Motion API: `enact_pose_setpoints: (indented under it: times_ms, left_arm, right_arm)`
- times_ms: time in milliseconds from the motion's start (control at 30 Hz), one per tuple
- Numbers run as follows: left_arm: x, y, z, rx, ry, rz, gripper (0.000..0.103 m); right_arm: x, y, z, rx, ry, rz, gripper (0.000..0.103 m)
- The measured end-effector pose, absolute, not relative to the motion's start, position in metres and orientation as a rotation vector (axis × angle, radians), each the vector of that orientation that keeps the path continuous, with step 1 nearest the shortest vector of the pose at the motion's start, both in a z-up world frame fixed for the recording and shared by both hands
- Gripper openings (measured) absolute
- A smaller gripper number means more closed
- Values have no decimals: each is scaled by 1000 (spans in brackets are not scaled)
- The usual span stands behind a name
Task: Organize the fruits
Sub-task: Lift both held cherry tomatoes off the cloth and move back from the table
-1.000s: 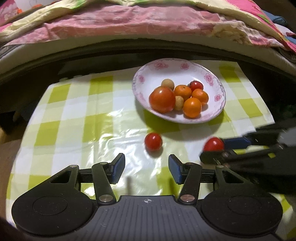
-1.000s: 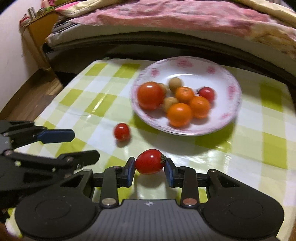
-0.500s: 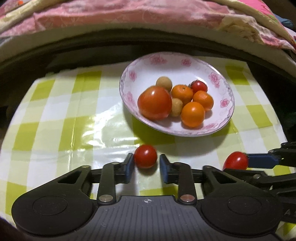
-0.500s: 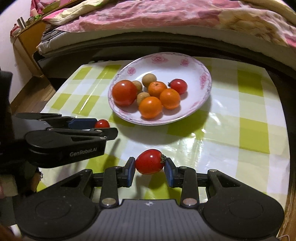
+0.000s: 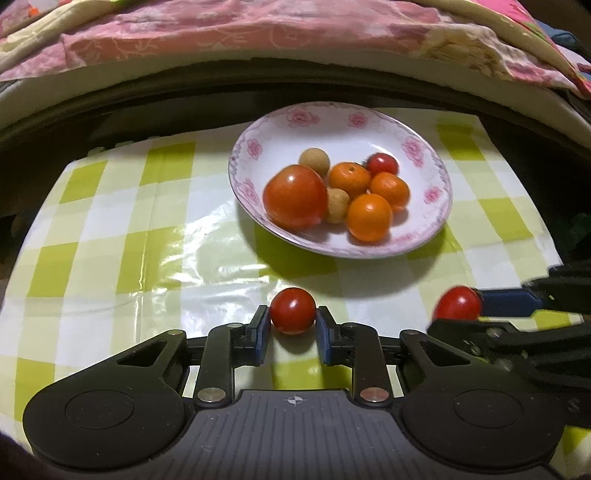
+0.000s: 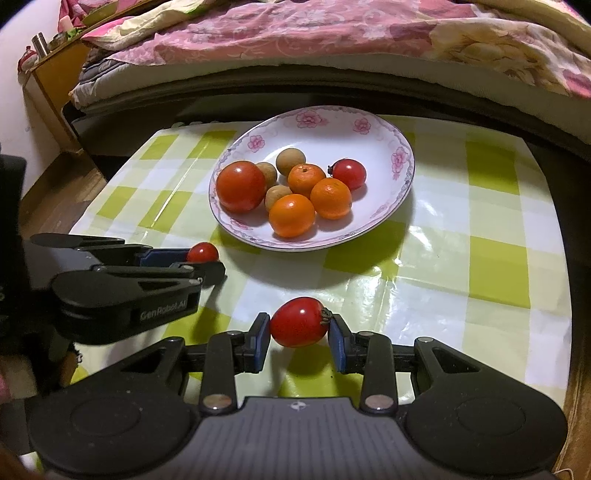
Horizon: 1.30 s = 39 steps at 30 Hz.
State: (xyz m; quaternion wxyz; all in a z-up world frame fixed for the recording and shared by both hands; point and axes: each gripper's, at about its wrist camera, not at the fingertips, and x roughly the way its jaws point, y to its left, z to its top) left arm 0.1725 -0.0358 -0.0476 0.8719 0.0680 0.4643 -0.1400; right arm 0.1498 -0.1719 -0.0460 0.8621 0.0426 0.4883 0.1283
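A white flowered plate [image 5: 332, 122] [image 6: 321, 136] on the green-checked cloth holds a big tomato [image 5: 295, 196], three oranges, some longans and a cherry tomato. In front of the plate, my left gripper [image 5: 292, 318] is closing on a small round cherry tomato [image 5: 293, 308], with both blue pads against its sides. My right gripper [image 6: 298, 326] is shut on an oval cherry tomato [image 6: 297, 319], held just above the cloth. Each gripper also shows in the other's view: the right gripper [image 5: 461, 310] at the right, the left gripper [image 6: 207, 260] at the left.
A bed with a pink floral quilt [image 6: 332, 33] runs along the table's far edge. A wooden nightstand [image 6: 55, 81] and bare floor lie to the left. The checked tablecloth [image 6: 491, 206] stretches right of the plate to the table's edge.
My left gripper came forward around the small tomato and its jaws closed onto it. The right gripper shifted a little sideways early on, keeping its tomato, then held still.
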Motion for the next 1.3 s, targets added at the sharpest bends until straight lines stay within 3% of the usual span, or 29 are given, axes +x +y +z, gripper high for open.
enact_pose_setpoints:
  times_ms: [700,1300]
  left_arm:
    - [80,-17,-46,188,1029,-357,34]
    - [77,-24,-55,241,1027,-375,40]
  right_arm:
    - [105,-144,-53,-91,1071,334,39]
    - [85,-137,-60,-126,1080,359,39]
